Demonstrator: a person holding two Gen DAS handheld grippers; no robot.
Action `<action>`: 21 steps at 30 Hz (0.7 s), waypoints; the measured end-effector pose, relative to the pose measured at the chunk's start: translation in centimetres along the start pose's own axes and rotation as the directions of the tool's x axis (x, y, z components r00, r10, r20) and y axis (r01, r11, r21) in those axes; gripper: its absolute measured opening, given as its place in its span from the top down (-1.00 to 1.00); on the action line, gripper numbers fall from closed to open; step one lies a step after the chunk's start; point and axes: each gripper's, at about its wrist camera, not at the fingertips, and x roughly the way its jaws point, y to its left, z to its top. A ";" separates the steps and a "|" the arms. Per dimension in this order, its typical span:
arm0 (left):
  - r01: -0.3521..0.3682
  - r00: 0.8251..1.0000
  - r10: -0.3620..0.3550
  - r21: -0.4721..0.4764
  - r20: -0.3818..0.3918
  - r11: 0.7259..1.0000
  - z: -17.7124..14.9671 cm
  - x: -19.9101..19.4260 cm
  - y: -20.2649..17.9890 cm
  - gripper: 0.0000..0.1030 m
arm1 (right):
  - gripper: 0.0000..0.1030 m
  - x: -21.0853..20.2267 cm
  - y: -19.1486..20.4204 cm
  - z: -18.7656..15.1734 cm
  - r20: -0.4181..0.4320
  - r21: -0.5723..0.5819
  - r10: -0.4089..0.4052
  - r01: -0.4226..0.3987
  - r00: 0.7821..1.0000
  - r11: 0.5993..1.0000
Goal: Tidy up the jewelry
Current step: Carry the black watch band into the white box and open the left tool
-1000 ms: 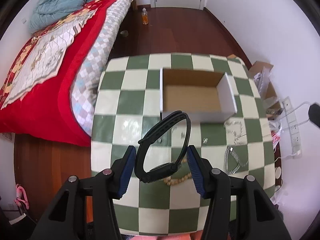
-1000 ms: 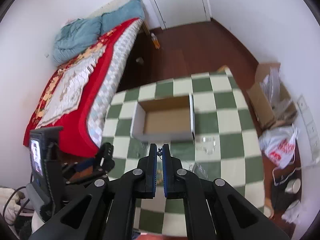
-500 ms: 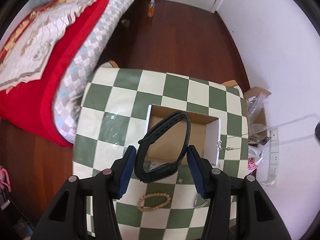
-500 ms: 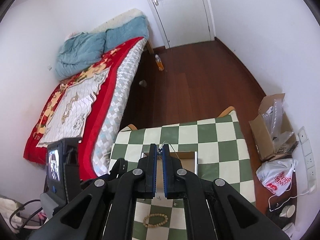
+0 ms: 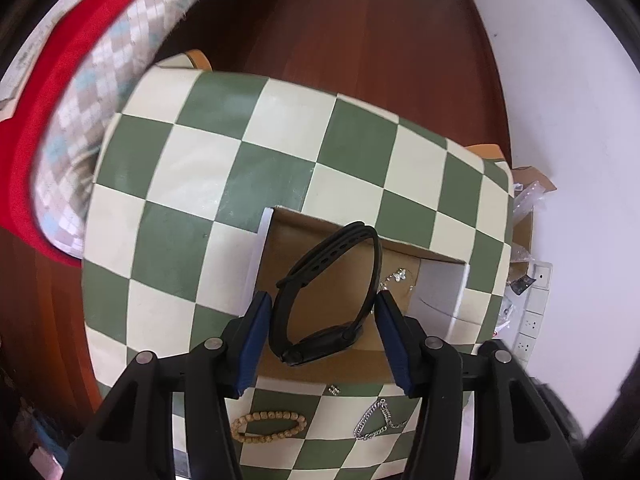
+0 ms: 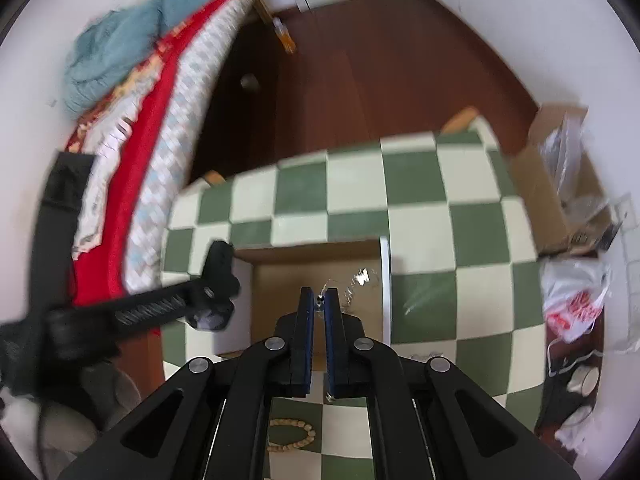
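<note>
An open cardboard box (image 5: 260, 264) with white outer walls sits on the green-and-cream checkered table (image 5: 192, 160). My left gripper (image 5: 323, 300) hangs over the box. A black watch (image 5: 316, 350) with its looped strap spans the two blue pads, and the jaws are opening slightly. My right gripper (image 6: 319, 294) is shut on a thin silver chain (image 6: 352, 286). Its small pendant (image 6: 363, 275) dangles over the box (image 6: 385, 280) near the right wall. The same pendant (image 5: 400, 274) shows in the left wrist view.
On the table in front of the box lie a wooden bead bracelet (image 5: 268, 426), a silver chain bracelet (image 5: 378, 420) and a tiny metal piece (image 5: 333, 390). A red-quilted bed (image 6: 160, 92) stands to the left. Boxes and bags (image 6: 568, 184) crowd the floor on the right.
Both grippers have moved forward and down, from above the near table to directly over the box. The watch and the chain travelled with them.
</note>
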 end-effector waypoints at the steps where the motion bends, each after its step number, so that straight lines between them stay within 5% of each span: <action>1: 0.001 1.000 -0.001 -0.003 -0.014 1.000 0.5 0.4 0.1 -0.04 | 0.89 1.0 -0.4 0.0 -0.021 0.014 -0.005 0.006 1.000 1.000; 4: -0.040 0.999 0.040 0.005 0.002 0.999 1.3 0.3 0.2 -0.16 | 0.88 3.5 -1.4 0.2 -0.086 0.032 -0.017 0.020 0.996 0.999; 5: -0.041 0.999 0.041 0.007 0.010 0.999 1.5 0.1 0.2 -0.55 | 0.88 4.1 -1.5 0.3 -0.104 0.031 -0.024 0.027 0.994 0.999; 7: -0.042 0.999 0.042 0.007 0.023 0.999 1.7 -0.4 0.1 -0.94 | 0.68 4.8 -1.5 0.2 -0.136 0.022 -0.034 0.037 0.990 0.999; 8: -0.041 0.999 0.041 0.009 0.032 0.999 1.7 -0.6 0.1 -0.95 | 0.50 5.0 -1.4 0.2 -0.149 0.015 -0.042 0.045 0.988 0.999; 10: -0.067 0.996 0.066 0.015 0.052 0.998 1.6 -1.1 0.1 -0.95 | -0.29 5.0 -1.3 0.0 -0.159 0.002 -0.059 0.060 0.986 0.998; 13: -0.128 0.986 0.122 0.041 0.118 0.991 0.9 -2.3 0.1 -0.98 | -0.65 4.6 -0.9 -0.3 -0.161 -0.018 -0.094 0.092 0.982 0.996; 21: -0.300 0.915 0.264 0.076 0.305 0.951 -3.3 -3.9 2.3 -1.00 | -0.93 3.6 0.6 -2.7 -0.135 -0.131 -0.248 0.231 0.959 0.964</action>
